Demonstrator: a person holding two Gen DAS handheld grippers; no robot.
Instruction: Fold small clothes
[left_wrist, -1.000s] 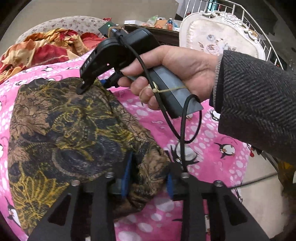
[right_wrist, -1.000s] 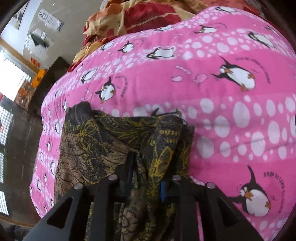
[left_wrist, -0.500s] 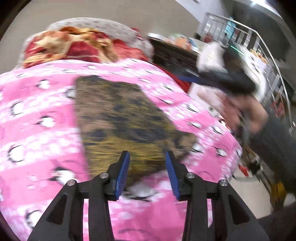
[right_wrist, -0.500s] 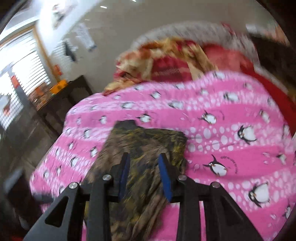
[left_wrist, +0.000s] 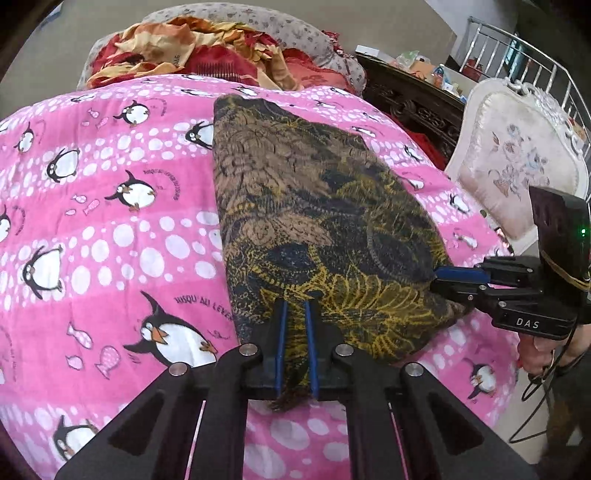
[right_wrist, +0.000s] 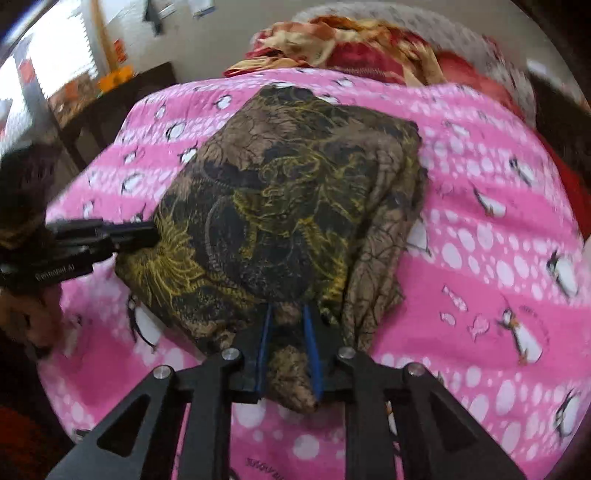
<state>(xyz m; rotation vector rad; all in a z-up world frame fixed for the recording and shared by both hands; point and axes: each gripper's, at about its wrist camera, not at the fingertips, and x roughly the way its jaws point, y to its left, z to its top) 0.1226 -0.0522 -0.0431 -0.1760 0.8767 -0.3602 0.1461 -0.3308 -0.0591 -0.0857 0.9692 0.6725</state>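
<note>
A small brown, black and yellow batik garment (left_wrist: 314, 221) lies folded on the pink penguin blanket (left_wrist: 110, 229); it also shows in the right wrist view (right_wrist: 288, 206). My left gripper (left_wrist: 295, 314) is shut on the garment's near edge. It shows from the side at the left of the right wrist view (right_wrist: 147, 232). My right gripper (right_wrist: 288, 317) is shut on the garment's near corner, with a bunch of cloth between the blue pads. It shows from the side at the garment's right edge in the left wrist view (left_wrist: 443, 275).
A heap of red and orange cloth (left_wrist: 192, 48) lies at the far end of the bed. A white padded chair (left_wrist: 517, 158) and a dark carved cabinet (left_wrist: 410, 99) stand to the right. A dark table (right_wrist: 110, 99) stands by the window on the left.
Both grippers let go of the garment, pulled back, then came in again and closed on its near edge. The garment now lies flatter and more spread out.
</note>
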